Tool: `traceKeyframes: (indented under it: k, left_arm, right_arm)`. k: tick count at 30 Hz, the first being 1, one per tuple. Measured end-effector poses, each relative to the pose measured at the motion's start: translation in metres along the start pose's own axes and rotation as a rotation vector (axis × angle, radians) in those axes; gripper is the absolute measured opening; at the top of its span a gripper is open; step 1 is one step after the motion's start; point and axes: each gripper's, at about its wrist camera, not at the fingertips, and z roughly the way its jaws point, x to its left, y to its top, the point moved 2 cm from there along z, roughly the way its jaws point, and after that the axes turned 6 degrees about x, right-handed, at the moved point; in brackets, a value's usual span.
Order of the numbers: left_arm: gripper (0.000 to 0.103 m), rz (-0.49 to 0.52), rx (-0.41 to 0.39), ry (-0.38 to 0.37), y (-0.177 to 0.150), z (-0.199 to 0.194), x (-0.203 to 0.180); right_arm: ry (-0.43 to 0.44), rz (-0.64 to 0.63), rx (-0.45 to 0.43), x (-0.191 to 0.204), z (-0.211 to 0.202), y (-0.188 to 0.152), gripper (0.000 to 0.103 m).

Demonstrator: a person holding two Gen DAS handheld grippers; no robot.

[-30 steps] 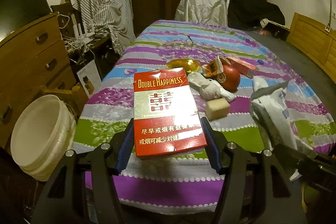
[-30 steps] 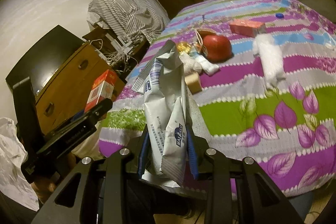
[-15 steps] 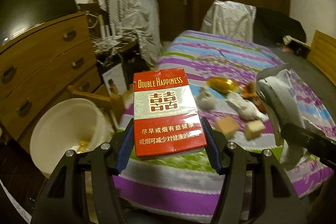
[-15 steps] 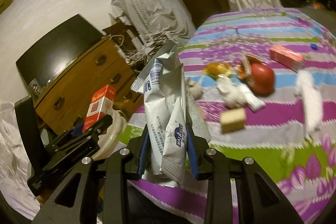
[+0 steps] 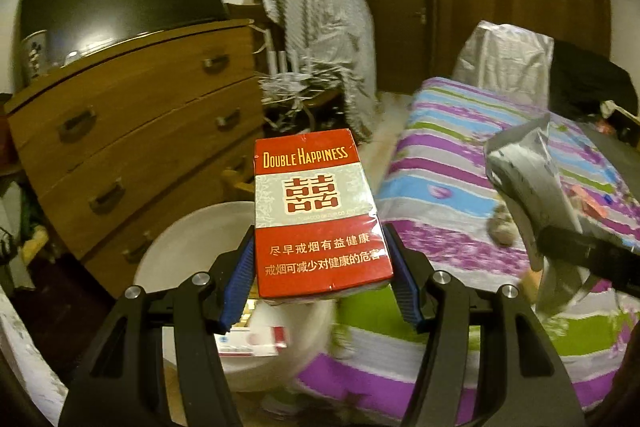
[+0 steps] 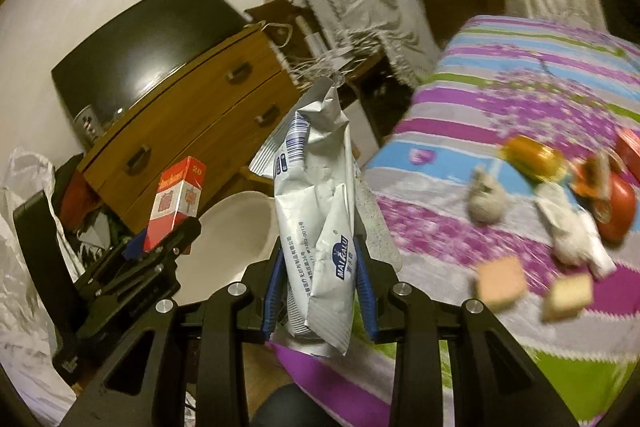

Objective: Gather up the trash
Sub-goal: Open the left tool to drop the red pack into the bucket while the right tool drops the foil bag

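Left gripper (image 5: pixel 320 279) clamped on red cigarette pack (image 5: pixel 318 213), centre frame, held upright above white bucket (image 5: pixel 192 239) at lower left. Another pack lies inside bucket (image 5: pixel 252 341). Right gripper (image 6: pixel 320 291) pinching white-silver wrapper (image 6: pixel 320 219), centre frame, upright; bucket rim just left of it. Bed (image 6: pixel 500 99) fills right half; scraps on it, motion-blurred: red apple (image 6: pixel 620 211), tissue wad (image 6: pixel 486 201), two beige cubes (image 6: pixel 500 283). Dresser (image 5: pixel 132 131) at upper left behind bucket.
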Motion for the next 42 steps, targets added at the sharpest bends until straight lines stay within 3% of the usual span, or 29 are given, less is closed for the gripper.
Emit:
traceKeyframes:
  k: [10,18,39,42]
  left_arm:
    - [0.058,-0.039,0.028,0.114,0.004,0.006,0.059]
    - [0.058,-0.052,0.06,0.165,0.007,0.014,0.097]
    - [0.057,-0.102,0.118,0.15,0.0,0.034,0.137]
    - [0.057,-0.117,0.135,0.162,-0.004,0.039,0.143]
  right_arm:
    - [0.032,-0.121,0.111,0.078,0.069,0.043,0.034]
    - [0.048,-0.179,0.179,0.117,0.102,0.052,0.034]
    - [0.042,-0.244,0.27,0.159,0.151,0.049,0.034]
    - [0.039,-0.25,0.287,0.159,0.161,0.048,0.045]
